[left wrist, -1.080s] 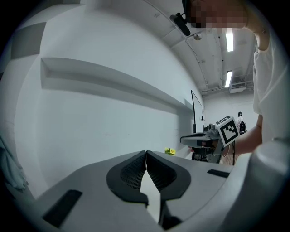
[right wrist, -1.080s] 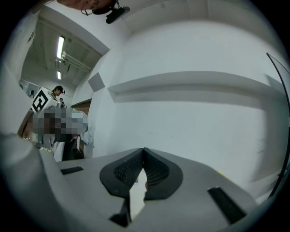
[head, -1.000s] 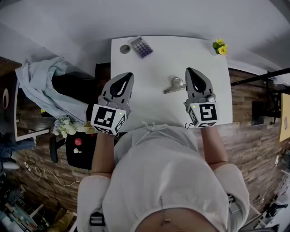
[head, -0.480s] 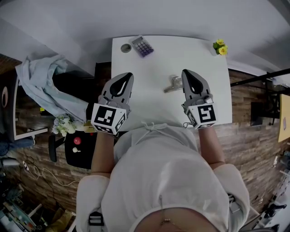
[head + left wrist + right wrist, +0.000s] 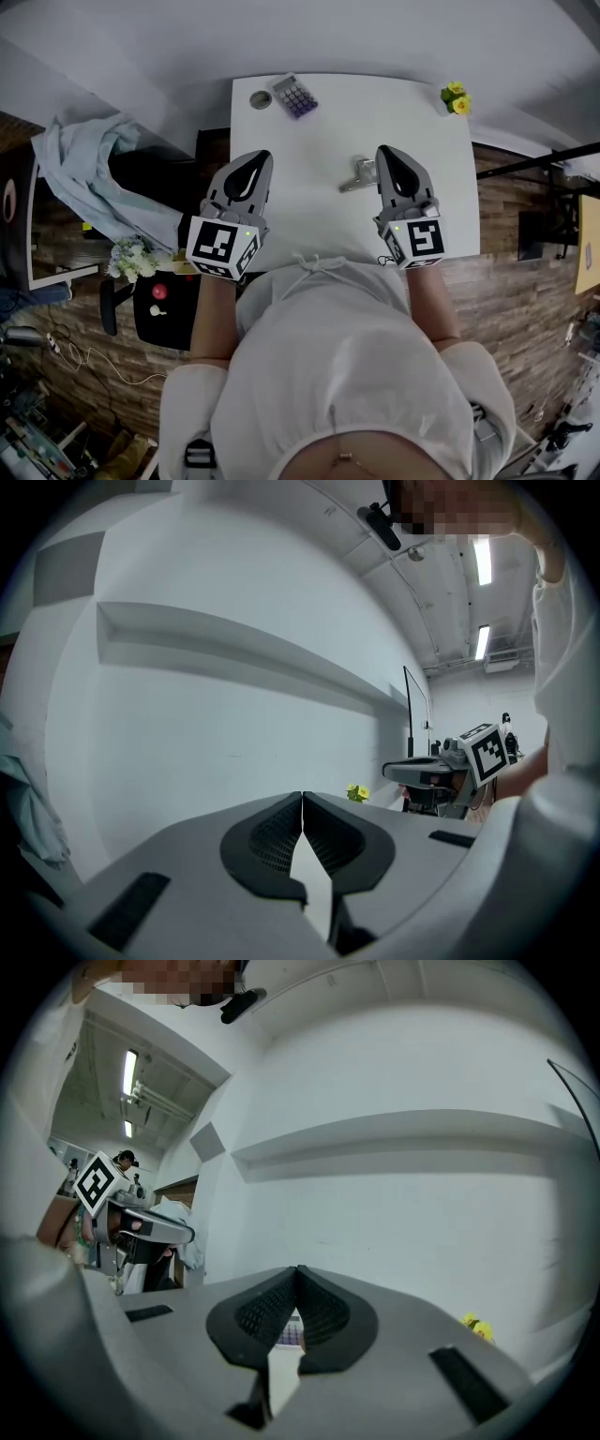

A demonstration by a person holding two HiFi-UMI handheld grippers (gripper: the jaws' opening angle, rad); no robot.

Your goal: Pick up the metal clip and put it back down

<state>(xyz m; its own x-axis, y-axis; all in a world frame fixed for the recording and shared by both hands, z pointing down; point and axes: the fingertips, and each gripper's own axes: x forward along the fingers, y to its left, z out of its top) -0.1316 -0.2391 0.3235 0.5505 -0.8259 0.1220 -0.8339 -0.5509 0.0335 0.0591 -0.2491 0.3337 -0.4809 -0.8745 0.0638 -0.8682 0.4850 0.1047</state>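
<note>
**Fingers shut and empty on both sides, metal clip (image 5: 357,175) on the table beside the right gripper (image 5: 384,149)**

Fingers (image 5: 272,832) of the left gripper (image 5: 258,154) met in one thin line in its own view, with nothing between them. The right gripper view showed the same for the right gripper: its tips were together and it held nothing. Only a narrow gap remained lower down behind the tips, and through it a small part of the calculator (image 5: 292,97) was visible.

From the head view, both grippers were over the near part of the white table (image 5: 412,187) and pointed away from the person, well apart from each other. The metal clip lay on the table just beside the right gripper, on its inner side. Its right end was covered by the gripper body, so I could not tell whether the two touched. Neither gripper view showed the clip at all, because each camera looked level over the table toward the white wall.

Each gripper view caught the other gripper at its edge, with the marker cube (image 5: 488,750) on it. This was small and partly cut off.

Farther away, the calculator and a small round object (image 5: 259,99) lay at the far left corner; what the round object was I could not make out. A yellow flower (image 5: 456,97) stood at the far right corner. A pale cloth (image 5: 84,159) hung to the left of the table, and only the head view showed it clearly.
</note>
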